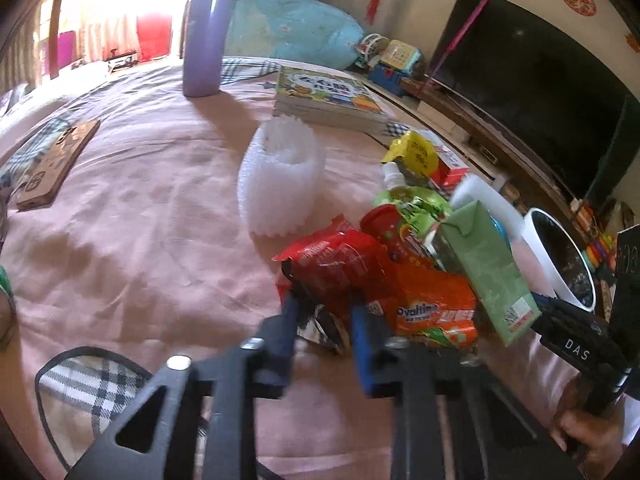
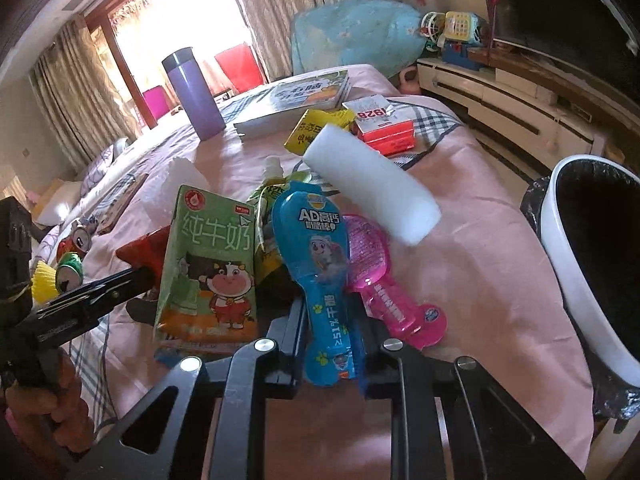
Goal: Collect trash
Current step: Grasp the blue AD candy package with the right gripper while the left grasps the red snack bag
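Note:
A heap of trash lies on the pink bed. My left gripper (image 1: 324,304) is shut on a red snack wrapper (image 1: 340,264) at the near side of the heap, beside an orange Ovaltine packet (image 1: 432,308) and a green milk carton (image 1: 492,268). My right gripper (image 2: 332,320) is shut on a blue cheese-stick wrapper (image 2: 320,268); the green milk carton (image 2: 208,264) stands to its left and a pink wrapper (image 2: 380,276) lies to its right. A white foam block (image 2: 372,184) lies behind. The white bin (image 2: 592,256) with a black liner stands at the right, off the bed.
A purple flask (image 1: 208,36) and books (image 1: 328,96) stand at the back of the bed. A white foam net sleeve (image 1: 280,180), a yellow packet (image 2: 316,128) and a red box (image 2: 380,124) lie nearby. Cans (image 2: 76,240) lie at the left. A TV cabinet (image 2: 512,100) is to the right.

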`<state>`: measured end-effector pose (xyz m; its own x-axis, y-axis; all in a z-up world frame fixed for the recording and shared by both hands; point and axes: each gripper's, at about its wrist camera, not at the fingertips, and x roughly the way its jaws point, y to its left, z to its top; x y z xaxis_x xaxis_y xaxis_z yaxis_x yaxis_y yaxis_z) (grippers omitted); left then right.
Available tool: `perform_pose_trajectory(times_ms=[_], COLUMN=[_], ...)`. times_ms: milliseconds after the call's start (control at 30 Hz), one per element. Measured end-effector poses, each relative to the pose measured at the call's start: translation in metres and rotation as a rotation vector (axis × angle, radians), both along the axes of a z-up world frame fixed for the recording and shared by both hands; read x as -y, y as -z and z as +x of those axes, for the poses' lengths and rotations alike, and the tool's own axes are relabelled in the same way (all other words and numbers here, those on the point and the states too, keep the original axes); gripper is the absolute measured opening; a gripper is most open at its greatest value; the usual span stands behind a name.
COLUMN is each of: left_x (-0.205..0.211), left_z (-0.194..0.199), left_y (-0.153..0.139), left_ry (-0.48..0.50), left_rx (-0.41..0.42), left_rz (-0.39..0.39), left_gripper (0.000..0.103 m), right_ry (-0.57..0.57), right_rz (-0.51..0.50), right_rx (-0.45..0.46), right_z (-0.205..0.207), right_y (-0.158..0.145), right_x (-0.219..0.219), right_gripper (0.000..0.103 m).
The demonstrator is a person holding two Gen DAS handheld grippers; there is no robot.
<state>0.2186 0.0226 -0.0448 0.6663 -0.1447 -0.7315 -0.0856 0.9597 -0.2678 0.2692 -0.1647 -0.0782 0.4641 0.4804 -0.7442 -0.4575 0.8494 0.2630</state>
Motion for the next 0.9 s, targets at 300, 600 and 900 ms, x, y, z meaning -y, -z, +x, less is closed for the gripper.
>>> perform_pose_trajectory(times_ms=[300, 600, 900], left_x=[0.009, 0.022, 0.011], left_z=[-0.033, -0.058, -0.040], left_y=[-0.018, -0.030, -0.021], left_ry=[0.013, 0.045, -0.051], left_rx=[0.061, 0.093, 0.052], left_rz=[-0.004, 0.015, -0.012], left_gripper=[0.003, 0.003, 0.043], right_ry=[0.020, 0.064, 0.085], right_rz=[0.061, 0.104, 0.102], right_rx=[0.029, 0.045, 0.044], right_z=[-0.024, -0.044, -0.049], right_y=[-0.018, -0.030, -0.030], right_x=[0.019, 0.048, 0.055], right_gripper=[0.019, 0.019, 0.019])
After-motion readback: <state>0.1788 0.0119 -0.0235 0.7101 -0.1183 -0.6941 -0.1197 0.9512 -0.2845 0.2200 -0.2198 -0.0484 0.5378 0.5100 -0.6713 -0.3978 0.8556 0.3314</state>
